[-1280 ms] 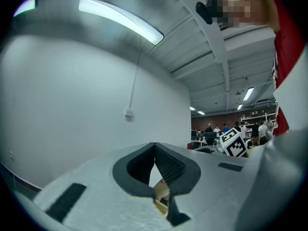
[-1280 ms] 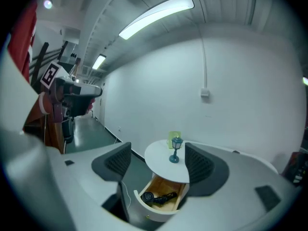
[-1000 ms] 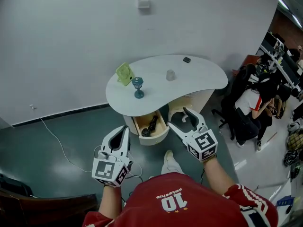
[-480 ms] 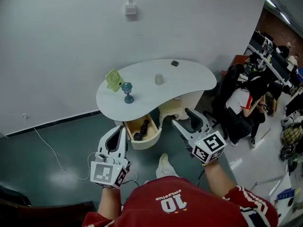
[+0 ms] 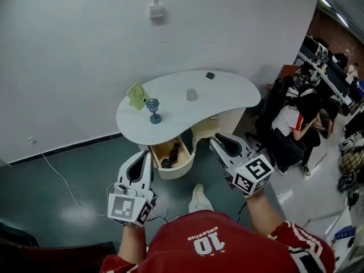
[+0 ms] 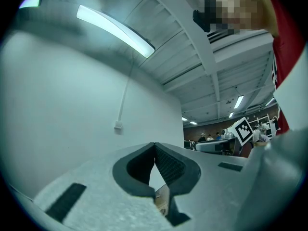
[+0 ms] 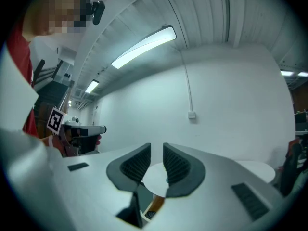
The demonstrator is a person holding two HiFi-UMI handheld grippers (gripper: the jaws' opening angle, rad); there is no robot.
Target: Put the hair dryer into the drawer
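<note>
Red sleeves reach forward in the head view, both hands held level over the floor, short of the table. The left gripper (image 5: pixel 145 159) sits at lower centre-left and the right gripper (image 5: pixel 224 143) right of centre, each pointing toward the open drawer (image 5: pixel 183 166). The black hair dryer (image 5: pixel 170 154) lies inside that drawer, under the front edge of the white curved table (image 5: pixel 227 98). The shirt (image 5: pixel 203 244) carries a white "10"; the small script beside it is unreadable. Dark grey-green floor (image 5: pixel 74 192) meets a plain white wall (image 5: pixel 85 50), and people sit at desks at far right.

Left gripper view: the left gripper (image 6: pixel 154 148) has its jaw tips pressed together with nothing between them, aimed at the wall under ceiling strip lights.

Right gripper view: the right gripper (image 7: pixel 157 153) has just been closing; a narrow gap remains, with nothing in it and the white tabletop (image 7: pixel 156 177) beyond.
</note>
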